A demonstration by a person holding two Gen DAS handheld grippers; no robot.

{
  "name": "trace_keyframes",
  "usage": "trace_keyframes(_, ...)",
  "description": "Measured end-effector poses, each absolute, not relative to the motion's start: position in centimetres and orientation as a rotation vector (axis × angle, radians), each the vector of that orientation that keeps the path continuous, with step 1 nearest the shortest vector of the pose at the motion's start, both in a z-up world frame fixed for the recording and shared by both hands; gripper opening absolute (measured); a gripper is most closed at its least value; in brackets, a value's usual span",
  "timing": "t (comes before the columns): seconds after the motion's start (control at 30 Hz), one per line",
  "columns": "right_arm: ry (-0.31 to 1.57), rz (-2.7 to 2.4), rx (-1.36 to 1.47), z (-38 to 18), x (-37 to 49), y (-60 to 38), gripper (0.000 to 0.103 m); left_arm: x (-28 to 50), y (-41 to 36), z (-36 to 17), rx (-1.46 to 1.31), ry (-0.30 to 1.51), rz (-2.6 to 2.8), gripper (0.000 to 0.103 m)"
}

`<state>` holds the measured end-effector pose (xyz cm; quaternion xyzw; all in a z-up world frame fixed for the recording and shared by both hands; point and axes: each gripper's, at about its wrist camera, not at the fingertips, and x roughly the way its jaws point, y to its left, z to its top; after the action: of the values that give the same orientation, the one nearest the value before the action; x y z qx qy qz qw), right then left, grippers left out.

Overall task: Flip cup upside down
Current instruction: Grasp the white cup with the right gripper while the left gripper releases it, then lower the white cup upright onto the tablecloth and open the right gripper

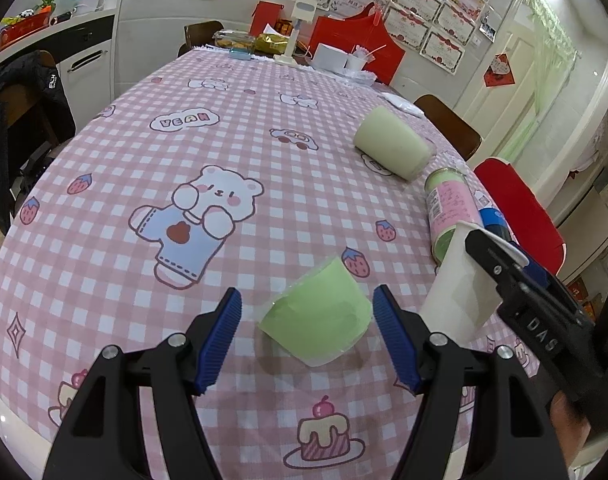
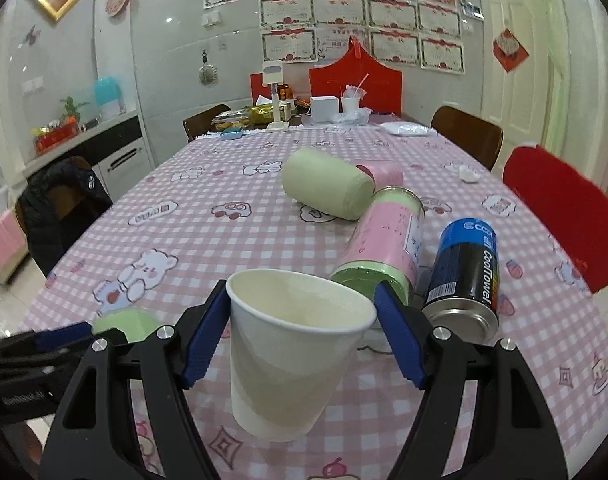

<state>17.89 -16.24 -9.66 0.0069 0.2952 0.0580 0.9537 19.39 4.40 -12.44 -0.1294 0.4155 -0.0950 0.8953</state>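
A white paper cup (image 2: 295, 344) stands upright, mouth up, between the blue pads of my right gripper (image 2: 301, 332). The jaws are wide and the pads do not touch the cup. In the left wrist view the same cup (image 1: 460, 292) shows at the right beside my right gripper's black body. My left gripper (image 1: 308, 336) is open around a small pale green cup (image 1: 318, 320) that sits mouth down on the pink checked tablecloth (image 1: 223, 208). The green cup also shows in the right wrist view (image 2: 125, 322).
A pale green roll (image 2: 328, 188) lies on its side mid-table. A pink and green can (image 2: 384, 248) and a blue and black can (image 2: 464, 276) lie right of the white cup. Boxes, a lamp and cups crowd the far end. Chairs (image 2: 564, 216) stand along the right edge.
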Motion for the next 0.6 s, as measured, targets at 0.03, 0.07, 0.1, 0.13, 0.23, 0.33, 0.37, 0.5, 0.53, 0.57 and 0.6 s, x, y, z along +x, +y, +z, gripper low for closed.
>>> trace_keyframes(0.03,0.599,0.122,0.011,-9.8,17.8,-16.2,0.070,19.4,4.4,-12.5,-0.268,0.863,-0.196,0.068)
trace_keyframes(0.07,0.594,0.125,0.005,-10.0,17.7,-16.1,0.070,19.5,4.4,-12.5,-0.268,0.863,-0.195,0.068)
trace_keyframes(0.1,0.581,0.125,-0.010,-10.0,17.5,-16.0,0.070,19.5,4.4,-12.6,-0.266,0.865,-0.194,0.068)
trace_keyframes(0.13,0.570,0.125,-0.028,-10.1,17.3,-15.8,0.070,19.4,4.4,-12.6,-0.263,0.866,-0.193,0.068)
trace_keyframes(0.23,0.551,0.124,-0.052,-10.2,16.7,-15.5,0.071,19.3,4.6,-12.7,-0.263,0.869,-0.184,0.068)
trace_keyframes(0.33,0.552,0.128,-0.043,-10.2,16.1,-15.5,0.071,19.0,4.7,-12.5,-0.261,0.863,-0.179,0.068)
trace_keyframes(0.37,0.554,0.130,-0.038,-10.2,16.0,-15.5,0.071,18.8,4.7,-12.4,-0.258,0.860,-0.179,0.068)
trace_keyframes(0.5,0.586,0.161,-0.004,-10.3,15.3,-15.6,0.072,17.9,4.6,-12.0,-0.247,0.851,-0.190,0.068)
trace_keyframes(0.53,0.591,0.166,0.005,-10.4,15.2,-15.6,0.073,17.7,4.5,-11.8,-0.244,0.848,-0.191,0.068)
trace_keyframes(0.57,0.597,0.170,0.018,-10.4,15.0,-15.7,0.074,17.5,4.4,-11.7,-0.240,0.845,-0.192,0.068)
trace_keyframes(0.6,0.599,0.173,0.022,-10.4,14.8,-15.7,0.075,17.2,4.3,-11.5,-0.235,0.841,-0.193,0.068)
